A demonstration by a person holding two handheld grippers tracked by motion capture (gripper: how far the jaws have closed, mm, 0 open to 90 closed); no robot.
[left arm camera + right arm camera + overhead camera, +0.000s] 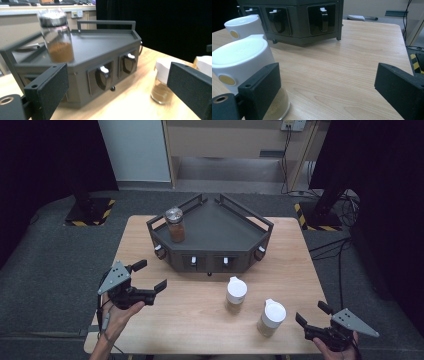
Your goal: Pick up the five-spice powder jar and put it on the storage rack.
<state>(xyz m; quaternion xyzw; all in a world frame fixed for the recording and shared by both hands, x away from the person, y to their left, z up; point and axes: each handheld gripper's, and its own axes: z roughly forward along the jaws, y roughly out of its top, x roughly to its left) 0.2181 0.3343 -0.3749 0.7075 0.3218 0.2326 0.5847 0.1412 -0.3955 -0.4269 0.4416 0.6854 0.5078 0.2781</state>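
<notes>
A dark grey angular rack (215, 227) stands at the back middle of the wooden table. On its left corner is a glass jar with a metal lid (175, 225), part full of brown powder. Two white-lidded jars (236, 294) (272, 317) stand on the table in front of the rack. My left gripper (150, 275) hovers open at the table's left, aimed at the rack (100, 42) and the metal-lidded jar (56, 35). My right gripper (312, 313) is open near the front right corner. In the right gripper view the nearer white-lidded jar (242, 60) stands just outside the left jaw.
The rack's front faces carry small white-tipped knobs (103, 72) (323, 17). Bare tabletop (200, 315) lies between the grippers. Off the table, black stands with yellow-striped bases (90, 212) and cables (345, 205) sit on the grey floor.
</notes>
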